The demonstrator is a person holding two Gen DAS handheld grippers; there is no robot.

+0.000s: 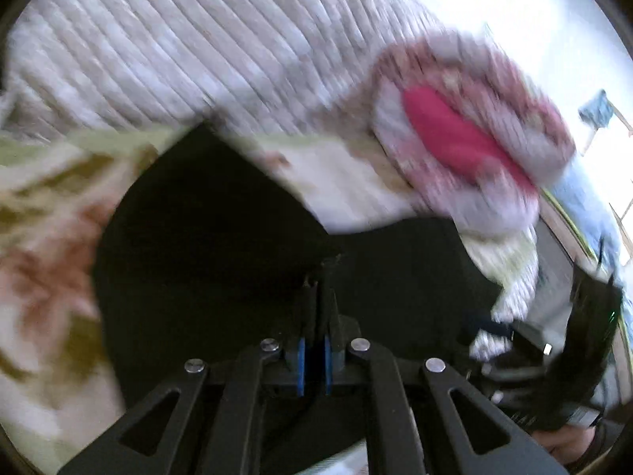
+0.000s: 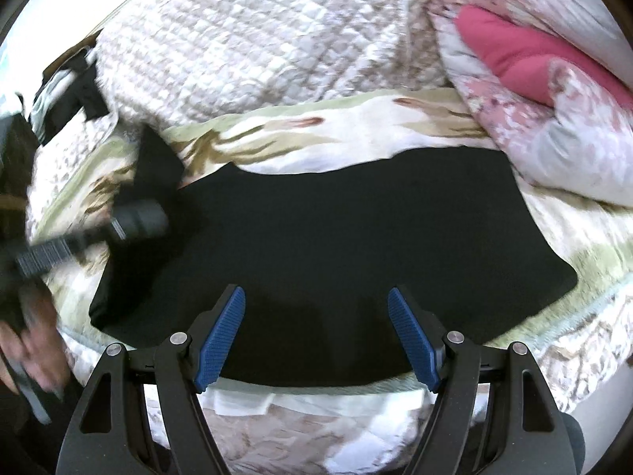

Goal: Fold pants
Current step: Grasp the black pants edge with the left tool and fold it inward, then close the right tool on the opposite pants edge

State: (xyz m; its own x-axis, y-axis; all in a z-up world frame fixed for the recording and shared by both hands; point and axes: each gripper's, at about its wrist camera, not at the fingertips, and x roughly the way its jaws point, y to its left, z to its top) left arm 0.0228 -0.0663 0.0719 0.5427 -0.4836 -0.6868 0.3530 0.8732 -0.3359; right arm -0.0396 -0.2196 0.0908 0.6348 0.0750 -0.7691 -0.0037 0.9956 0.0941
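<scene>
The black pants (image 2: 336,229) lie spread on a floral bedspread (image 2: 300,138). My left gripper (image 1: 318,277) is shut on an edge of the pants (image 1: 221,213) and holds the cloth lifted; this view is blurred. It shows at the left of the right wrist view (image 2: 130,217), at the pants' left end. My right gripper (image 2: 316,297) is open and empty, its blue pads (image 2: 221,336) hovering over the near edge of the pants. The right gripper shows at the right edge of the left wrist view (image 1: 561,364).
A white quilted blanket (image 2: 257,47) lies behind the pants. A pink floral duvet with a red lining (image 2: 526,55) is bunched at the right. The bed's near edge (image 2: 300,415) runs below my right gripper.
</scene>
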